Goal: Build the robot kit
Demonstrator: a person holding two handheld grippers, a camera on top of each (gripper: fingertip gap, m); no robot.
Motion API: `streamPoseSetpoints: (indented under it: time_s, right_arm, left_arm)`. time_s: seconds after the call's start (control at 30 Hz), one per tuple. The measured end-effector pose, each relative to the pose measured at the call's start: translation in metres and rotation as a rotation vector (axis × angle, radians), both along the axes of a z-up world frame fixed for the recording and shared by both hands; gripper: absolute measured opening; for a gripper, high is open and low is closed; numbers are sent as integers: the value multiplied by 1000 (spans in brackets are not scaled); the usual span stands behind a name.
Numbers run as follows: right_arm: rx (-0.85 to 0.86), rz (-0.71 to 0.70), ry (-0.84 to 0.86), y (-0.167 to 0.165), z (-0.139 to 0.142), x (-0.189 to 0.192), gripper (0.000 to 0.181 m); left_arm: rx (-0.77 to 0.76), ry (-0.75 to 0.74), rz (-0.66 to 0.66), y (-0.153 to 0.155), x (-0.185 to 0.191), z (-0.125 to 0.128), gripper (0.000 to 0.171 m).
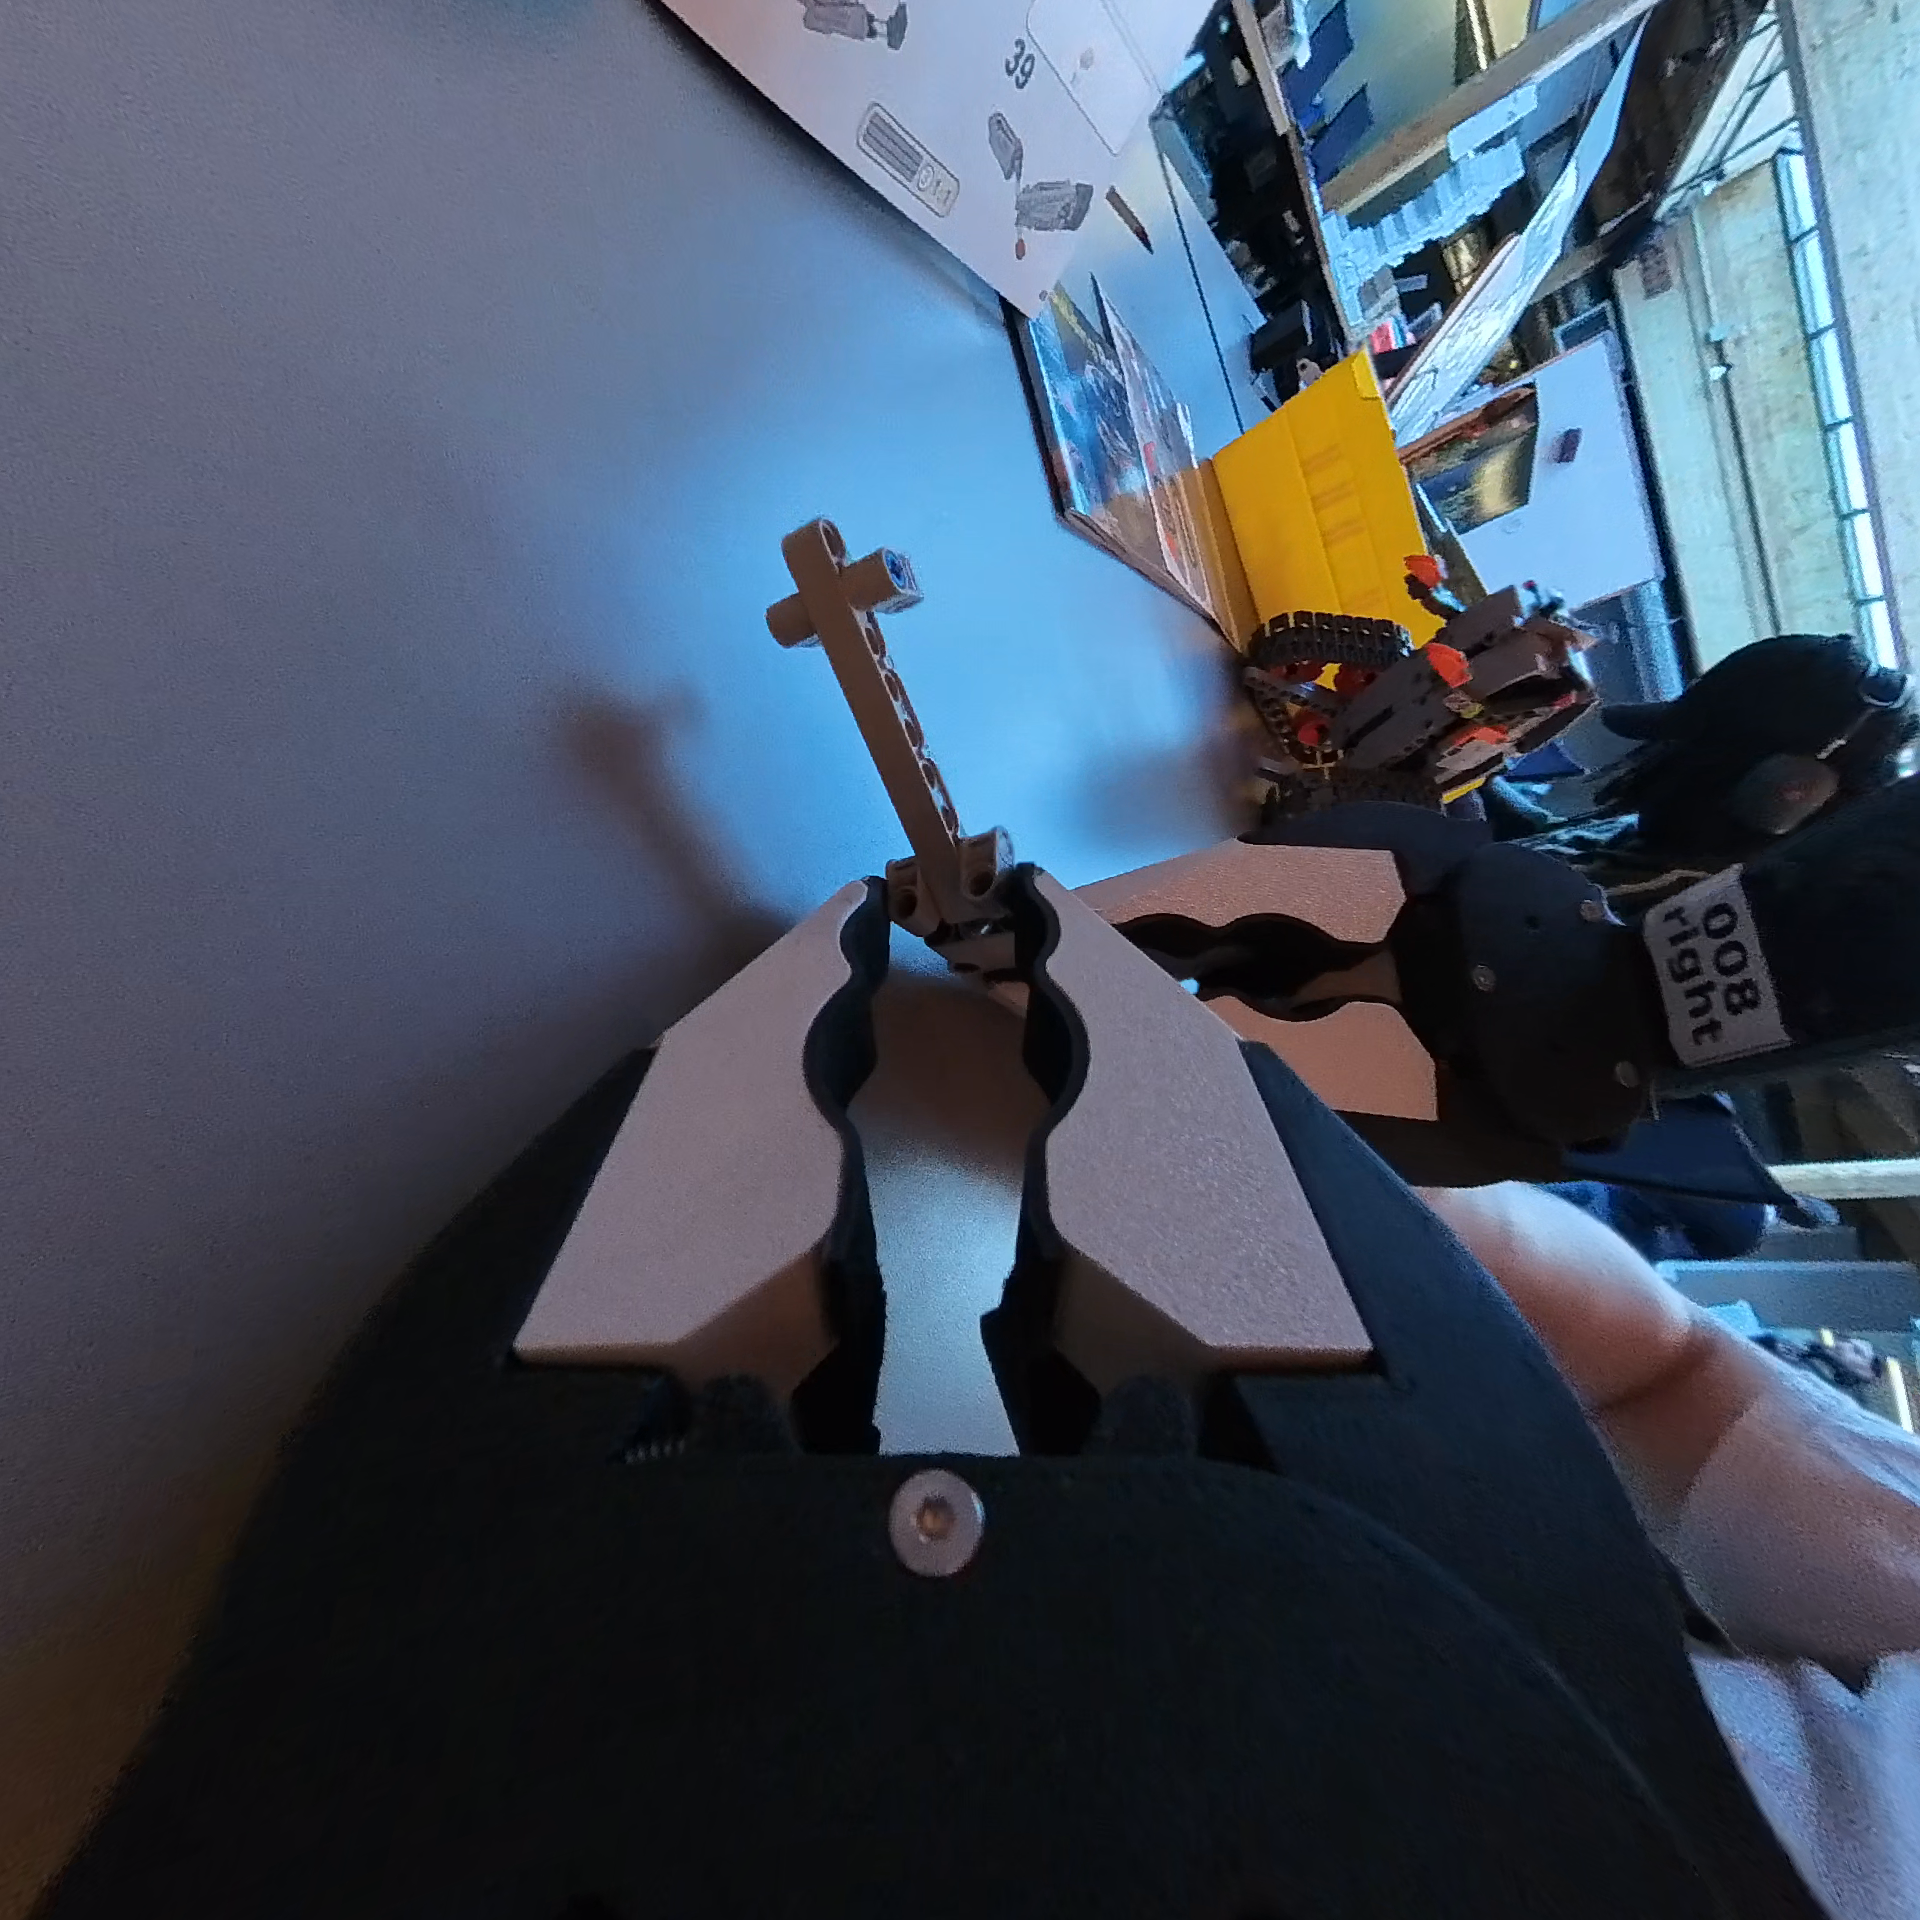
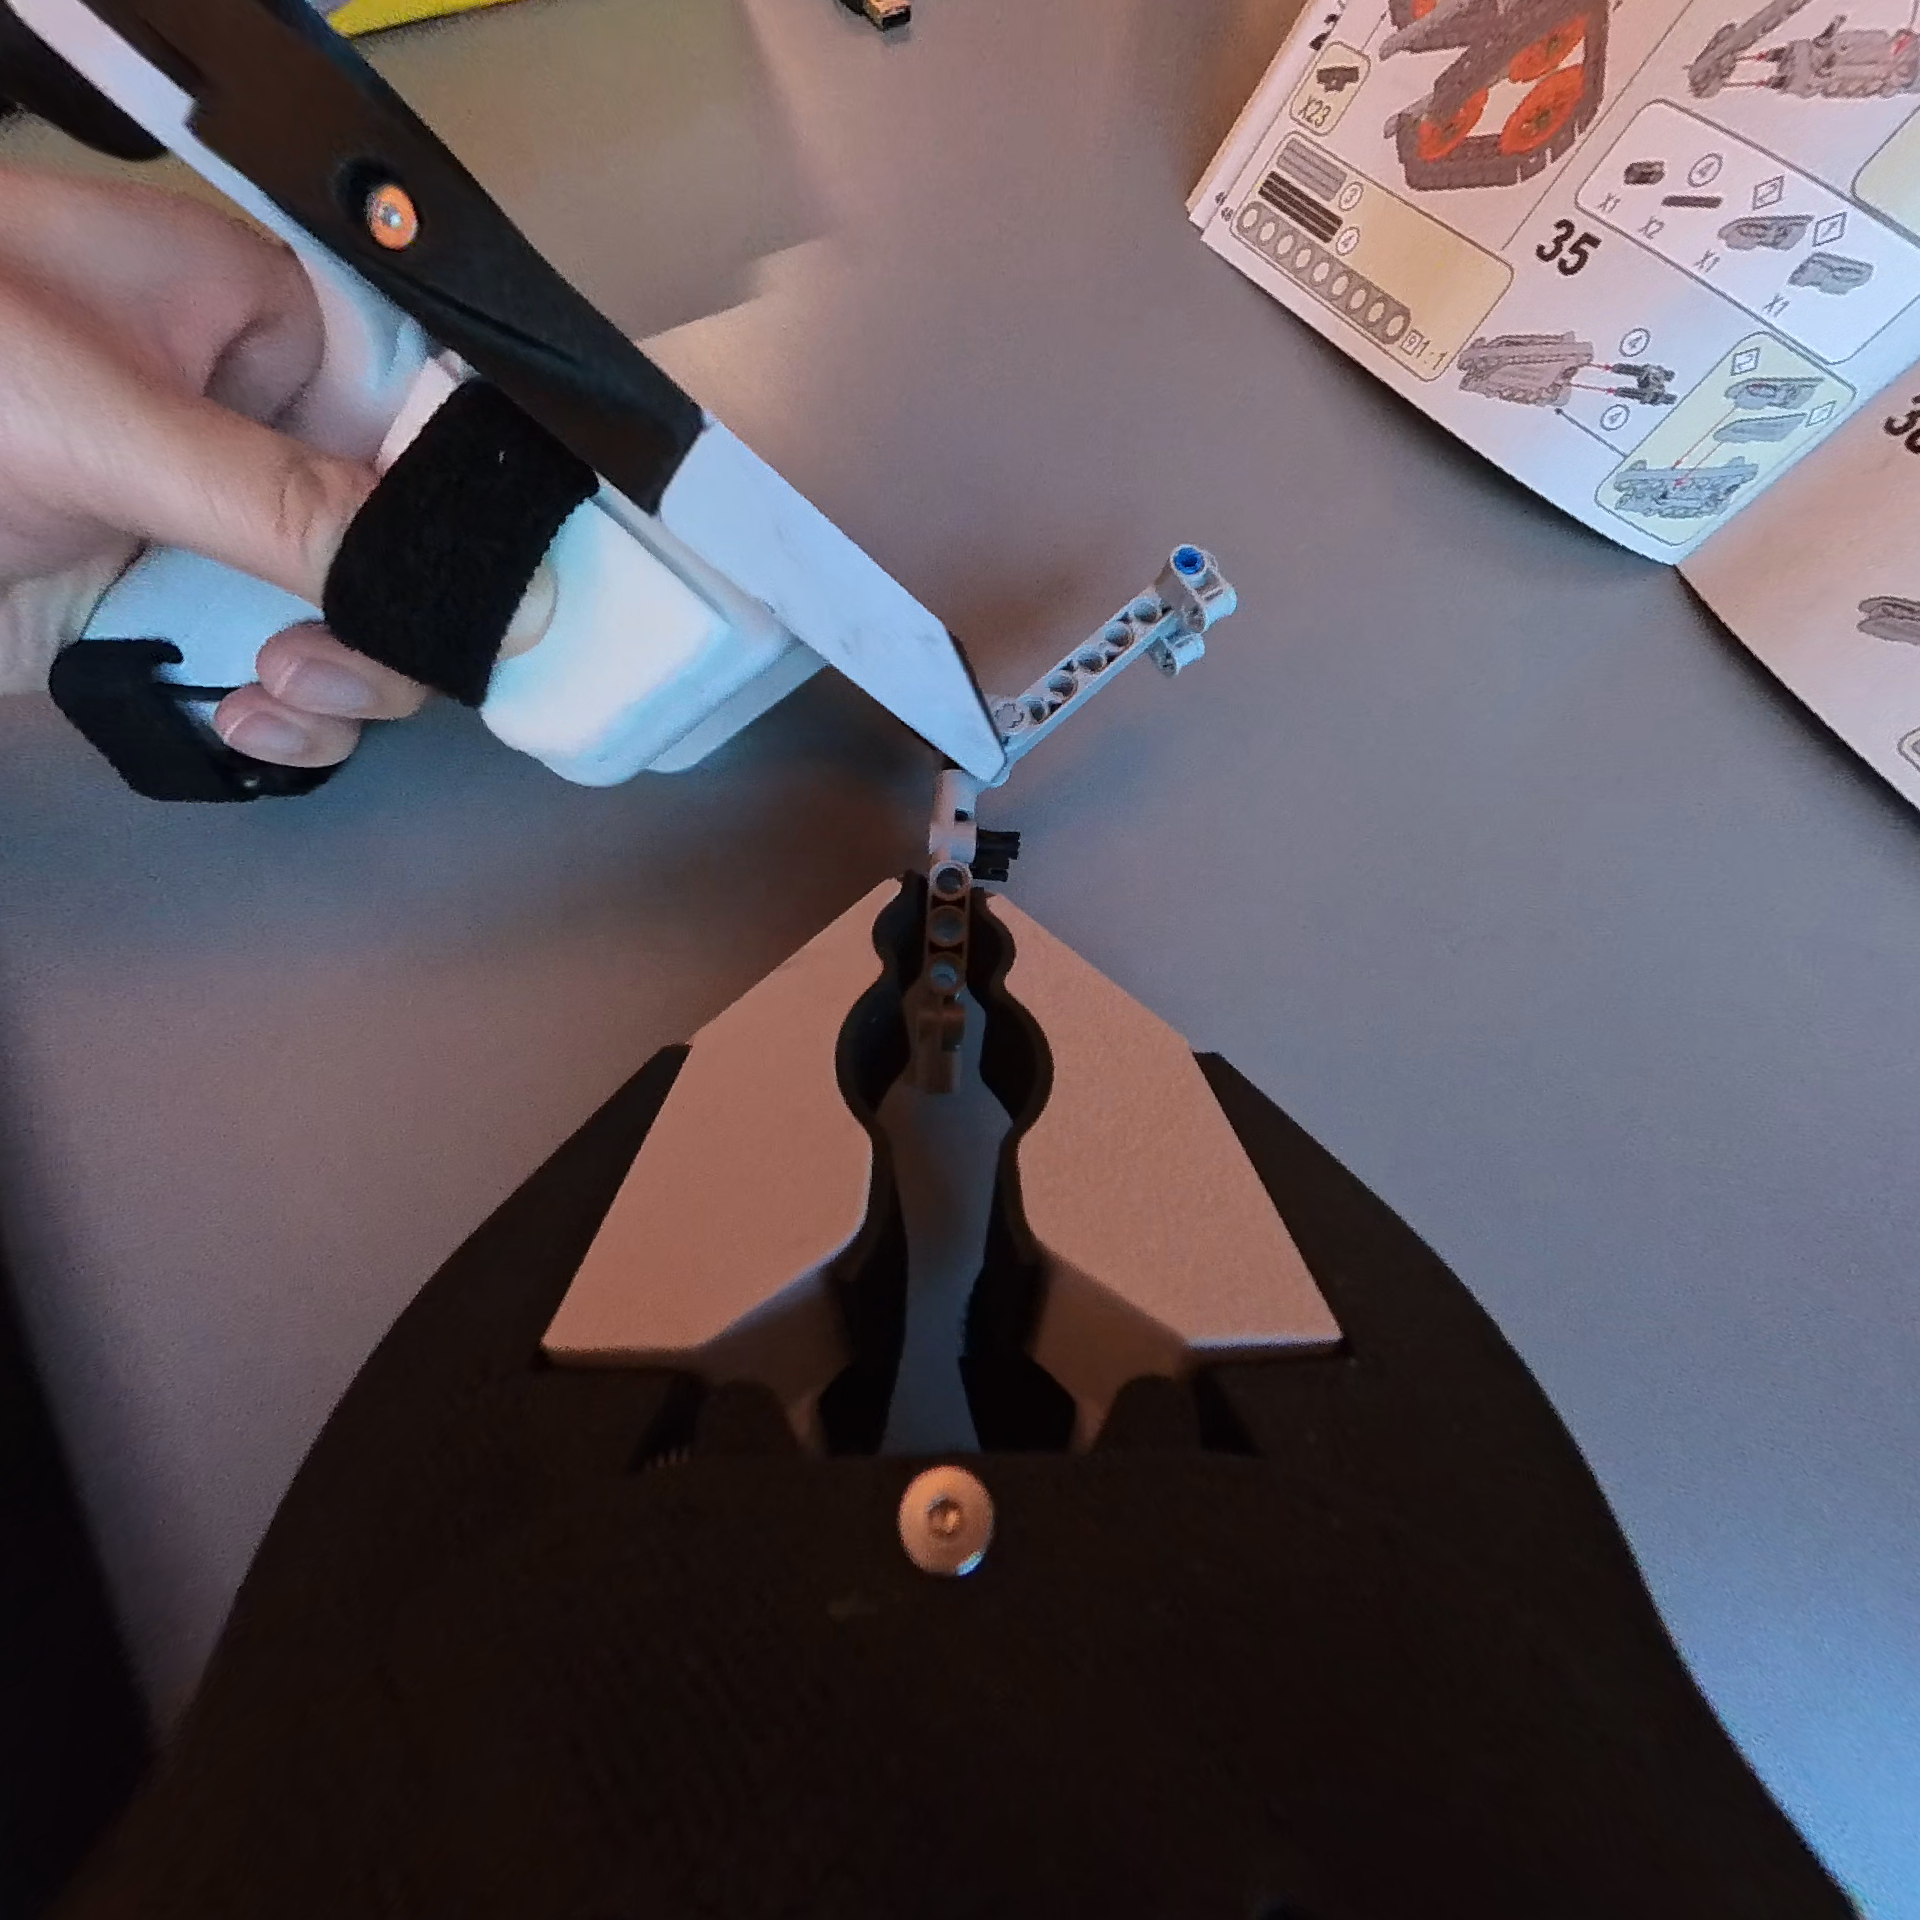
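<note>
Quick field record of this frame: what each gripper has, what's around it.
left gripper: shut on the long grey holed beam, at its lower end
beam tip: cross-piece with blue pin
right gripper: shut on a short grey beam piece
joint: both pieces meet at a small connector with a black pin, between the two grippers
surface: grey table
nearby: open instruction booklet; tracked brick model; yellow box

Grey tabletop (image 2: 1351,935), cluttered shelves (image 1: 1455,135) behind (bright windows (image 1: 1829,343) beyond)
</note>
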State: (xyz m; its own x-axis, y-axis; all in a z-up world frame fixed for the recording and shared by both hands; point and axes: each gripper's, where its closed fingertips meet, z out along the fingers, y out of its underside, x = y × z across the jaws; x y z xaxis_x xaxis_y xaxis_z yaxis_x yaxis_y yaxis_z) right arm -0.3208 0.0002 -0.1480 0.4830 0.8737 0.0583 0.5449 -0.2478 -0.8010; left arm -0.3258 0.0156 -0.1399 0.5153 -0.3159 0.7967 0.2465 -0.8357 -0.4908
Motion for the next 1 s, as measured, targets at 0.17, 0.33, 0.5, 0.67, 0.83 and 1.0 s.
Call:
streamPoseSetpoints:
  time_s: [0.17,0.33,0.5,0.67,0.83,1.0]
  right_arm:
    - [-3,-12,-4,1,0,-1,7]
    - [-16,-20,-2,2,0,-2,7]
    - [-11,-19,-3,4,0,-2,7]
    - [-7,-15,1,4,0,-2,8]
    - [-6,-13,3,4,1,-2,8]
    - [2,-14,2,5,1,-2,7]
  left_arm:
    - [-5,-2,16,2,-2,0,23]
    - [-15,-50,22,3,-2,4,29]
    - [-39,-130,18,3,-1,10,38]
    - [-45,-140,31,4,-2,9,31]
    - [-59,-166,38,5,-3,9,31]
    - [-82,-171,59,7,-5,7,22]
